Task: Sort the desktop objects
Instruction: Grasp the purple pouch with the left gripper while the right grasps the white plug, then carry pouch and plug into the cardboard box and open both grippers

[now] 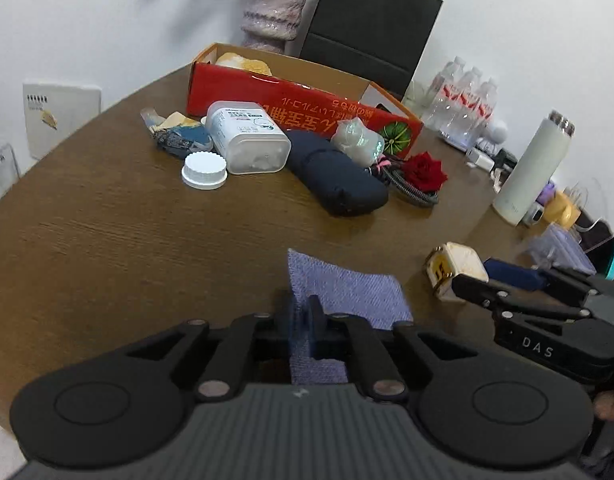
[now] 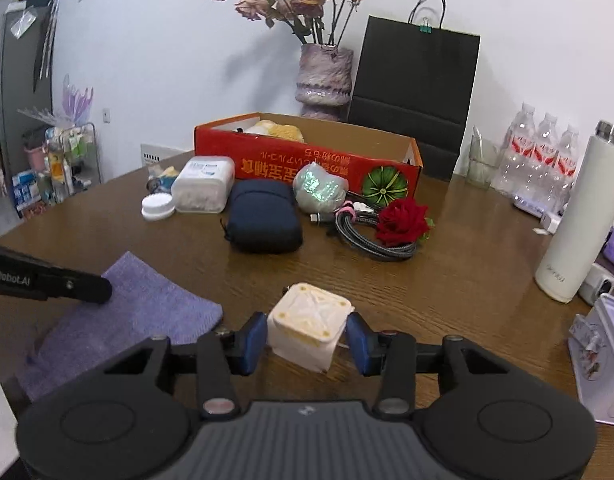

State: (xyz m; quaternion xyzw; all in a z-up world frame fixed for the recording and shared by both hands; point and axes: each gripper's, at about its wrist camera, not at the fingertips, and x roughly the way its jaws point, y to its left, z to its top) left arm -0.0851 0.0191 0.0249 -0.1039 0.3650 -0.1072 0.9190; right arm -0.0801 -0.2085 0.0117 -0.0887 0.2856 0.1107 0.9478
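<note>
A: Left gripper (image 1: 303, 320)?
B: Jaws clenched on the purple cloth (image 1: 347, 292), low centre of the left view; cloth lies flat on the desk (image 1: 127, 240).
A: Right gripper (image 2: 307, 340)?
B: Jaws spread either side of the cream cube (image 2: 309, 326), bottom centre. Left pad looks touching, right pad just off. Not clamped.
A: Background?
B: Red box (image 2: 307, 160) upper middle, navy pouch (image 2: 263, 216) in front of it.

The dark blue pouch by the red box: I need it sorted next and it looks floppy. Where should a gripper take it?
Probably across the narrow width of the dark blue pouch, from above. It lies flat and long, its soft sides compress, and the plastic container and coiled cable crowd its flanks.
</note>
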